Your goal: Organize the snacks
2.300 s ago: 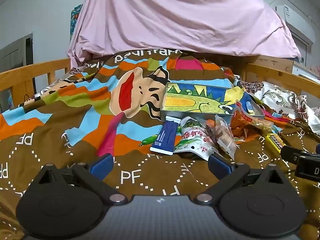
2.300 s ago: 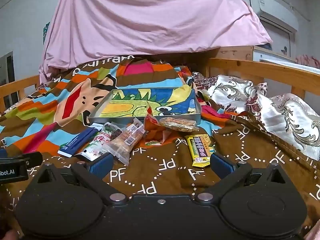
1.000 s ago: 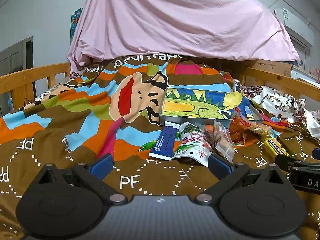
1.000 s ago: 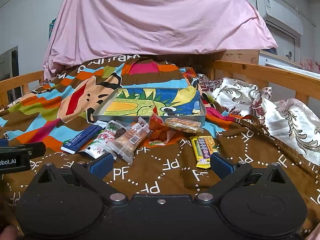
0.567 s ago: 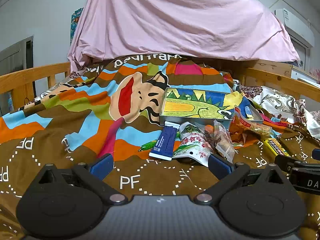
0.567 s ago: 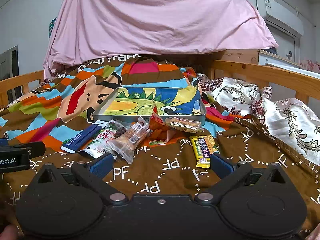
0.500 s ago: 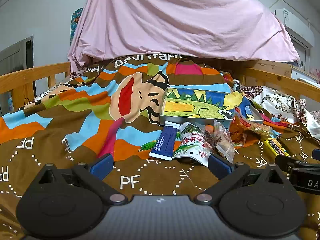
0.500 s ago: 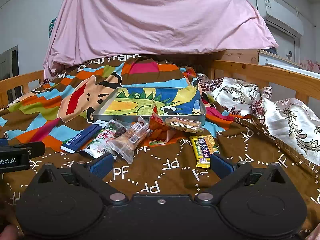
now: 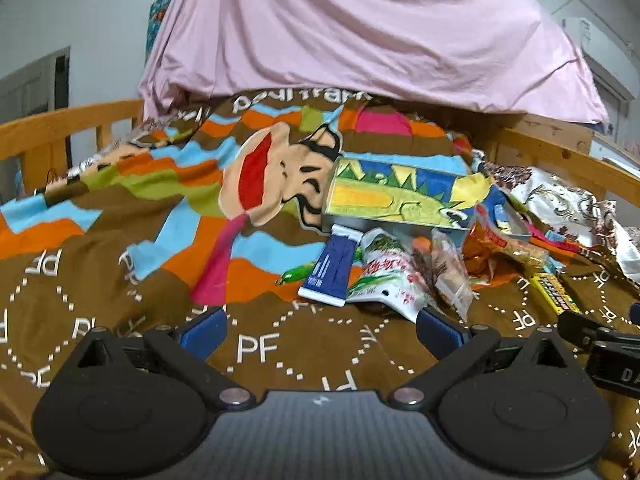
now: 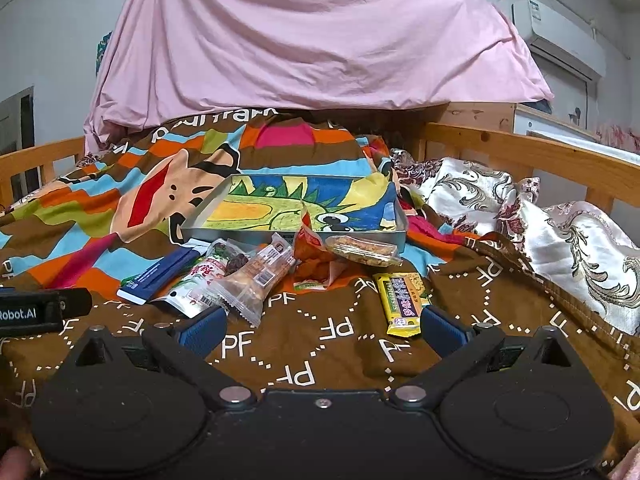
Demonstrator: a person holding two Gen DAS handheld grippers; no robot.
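Pink sheeting hangs like a tent over a wooden-railed bed, and across the mattress lies a brown patchwork blanket (image 10: 320, 344) printed with white "PF" letters. Everything here is best placed from the shallow metal tray with the green dinosaur drawing on its floor (image 10: 292, 210), which sits on the blanket and holds nothing yet. Against its near wall the snacks lie heaped: a flat blue-and-white packet (image 10: 160, 274) at the near-left corner, beside it a white-and-green foil pouch (image 9: 380, 276), then a clear crinkly bag of brown biscuits (image 10: 256, 276), a crumpled orange bag (image 10: 312, 254) leaning on the tray's near wall, and a clear-wrapped crispy bar (image 10: 362, 250) toward its near-right corner. A yellow wrapped bar with purple print (image 10: 402, 300) lies apart — nearer than the rest, off the tray's right end. The left gripper (image 9: 320, 330) and the right gripper (image 10: 320, 326) both hover low over the blanket, short of the pile, fingers spread wide and holding nothing. By my reckoning the sorting hasn't started — every packet is left to be moved.
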